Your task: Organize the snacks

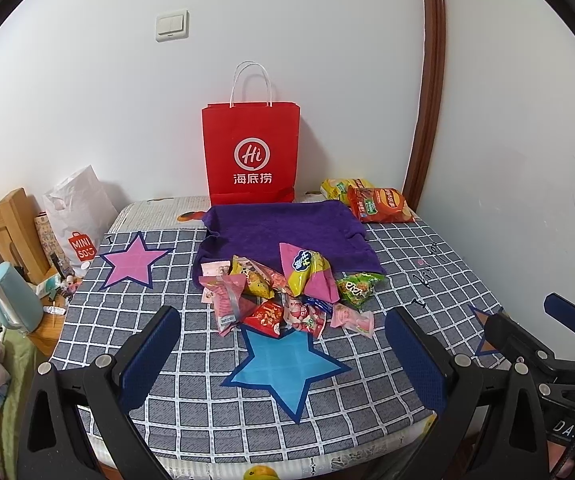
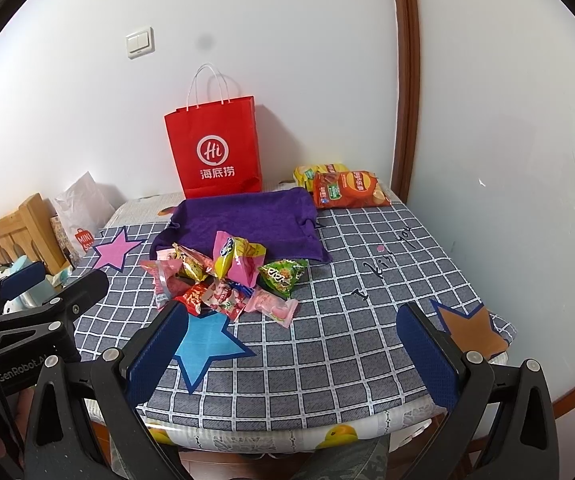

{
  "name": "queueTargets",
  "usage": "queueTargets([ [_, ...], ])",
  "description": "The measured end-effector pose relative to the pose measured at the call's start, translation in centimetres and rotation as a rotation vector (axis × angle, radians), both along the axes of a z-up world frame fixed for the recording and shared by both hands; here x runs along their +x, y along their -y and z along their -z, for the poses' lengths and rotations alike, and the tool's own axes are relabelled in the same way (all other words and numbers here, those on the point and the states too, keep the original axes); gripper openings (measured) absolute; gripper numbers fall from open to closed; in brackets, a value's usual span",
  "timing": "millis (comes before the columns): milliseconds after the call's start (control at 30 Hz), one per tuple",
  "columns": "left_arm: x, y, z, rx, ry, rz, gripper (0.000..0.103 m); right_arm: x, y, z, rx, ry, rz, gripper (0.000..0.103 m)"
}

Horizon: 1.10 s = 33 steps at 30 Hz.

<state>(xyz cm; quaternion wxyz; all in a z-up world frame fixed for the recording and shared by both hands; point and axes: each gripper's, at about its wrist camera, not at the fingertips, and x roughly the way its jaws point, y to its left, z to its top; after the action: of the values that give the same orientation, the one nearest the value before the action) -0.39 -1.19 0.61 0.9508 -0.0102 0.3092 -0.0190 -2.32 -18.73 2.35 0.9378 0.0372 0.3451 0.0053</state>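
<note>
A pile of small snack packets (image 1: 283, 296) (image 2: 227, 276) lies mid-table, partly on a purple towel (image 1: 283, 232) (image 2: 243, 216) and partly above a blue star (image 1: 283, 364) (image 2: 203, 344). A red paper bag (image 1: 251, 152) (image 2: 215, 148) stands upright behind the towel. Two chip bags (image 1: 379, 204) (image 2: 347, 188) lie at the back right. My left gripper (image 1: 283, 360) is open and empty, just short of the pile. My right gripper (image 2: 291, 352) is open and empty, in front of the pile; it also shows at the right of the left wrist view (image 1: 535, 324).
The table has a grey checked cloth (image 1: 427, 264) (image 2: 367, 280) with a pink star (image 1: 135, 260) (image 2: 115, 252) at left and an orange star (image 2: 471, 328) at right. A white Miniso bag (image 1: 77, 216) and clutter sit left of the table. Walls stand behind and right.
</note>
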Motion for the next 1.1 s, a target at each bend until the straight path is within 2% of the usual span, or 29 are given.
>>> queueTargets([
  [233,0.6,-0.3,0.2,0.0,-0.001,0.009,0.102,0.6,-0.1,0.4,0.002,-0.005,-0.002,0.103],
  [433,2.0,-0.7,1.3,0.006,-0.021,0.008,0.102,2.3,-0.4,1.8,0.0,-0.032,-0.007,0.103],
  [933,8.6,-2.6,6.0,0.039,-0.125,-0.044,0.102,8.5,-0.4,8.1,-0.036,-0.136,0.011,0.103],
  [1100,10.7,-2.8,7.7,0.053,-0.154,-0.048,0.102,10.5,-0.1,10.3,-0.004,-0.169,-0.005,0.103],
])
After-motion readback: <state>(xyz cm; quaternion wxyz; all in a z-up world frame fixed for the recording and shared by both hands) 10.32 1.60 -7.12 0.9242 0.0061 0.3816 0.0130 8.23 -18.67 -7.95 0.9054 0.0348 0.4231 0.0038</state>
